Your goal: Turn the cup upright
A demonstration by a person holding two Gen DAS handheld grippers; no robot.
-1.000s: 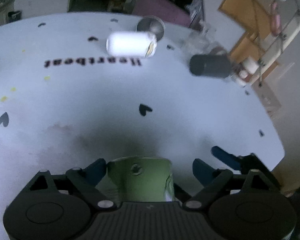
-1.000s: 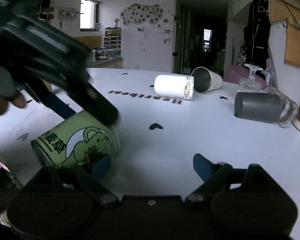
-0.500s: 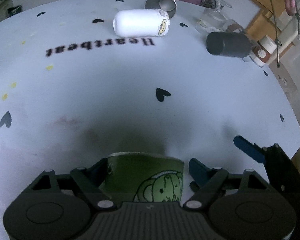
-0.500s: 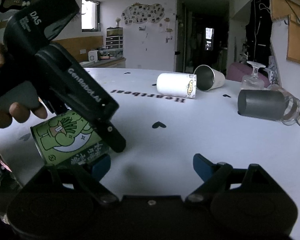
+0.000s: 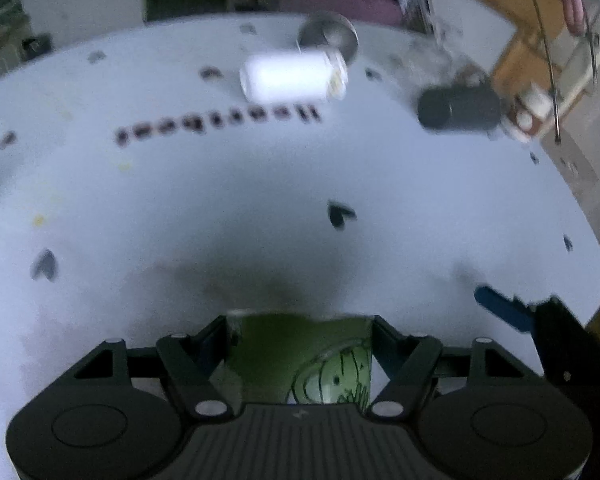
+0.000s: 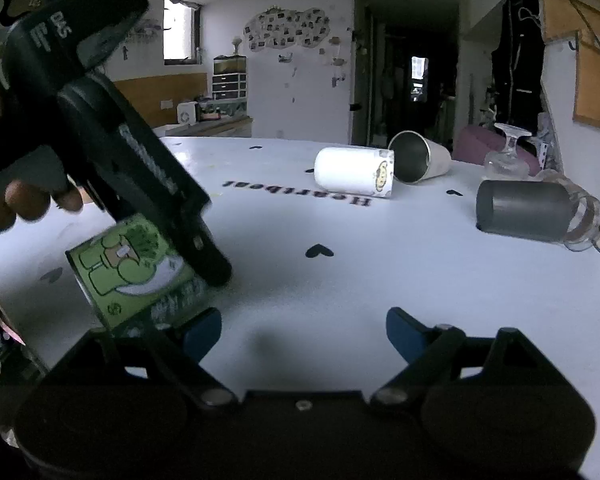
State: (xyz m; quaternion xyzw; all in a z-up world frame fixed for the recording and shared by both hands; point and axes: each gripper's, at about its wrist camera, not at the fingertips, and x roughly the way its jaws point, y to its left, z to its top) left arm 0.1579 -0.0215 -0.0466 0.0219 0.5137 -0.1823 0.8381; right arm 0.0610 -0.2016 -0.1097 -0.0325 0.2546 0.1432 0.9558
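The left hand-held gripper point(image 5: 300, 340) had its jaws clamped on the green cup point(image 5: 312, 360), one finger on each side of the wall. That cup sat right at the near edge of the bench point(image 5: 260, 208), low in the left wrist view. From the right wrist view the cup point(image 6: 136, 272) was tilted, its long axis leaning up and to the left, neither flat nor upright. One end pointed down toward the bench, but which end was the mouth could not be told from here. The left hand-held gripper's body point(image 6: 112, 128) came down on it from the upper left, with the person's hand point(image 6: 16, 200) behind it.

The right hand-held gripper point(image 6: 304, 332) hovered wide open and carried nothing. The cup lay just off its left finger, so it was near, but the left one had the hold. By my read, the flip was partway through, and the coming move turned on rolling that long axis to vertical.

The left view was blurred by motion. The cup's lower part was cut off behind the gripper body there. Whether its bottom edge touched the bench was hard to make out. Well apart at the far side lay a white cup point(image 6: 354, 176) and a grey cup point(image 6: 522, 214), both on their sides.
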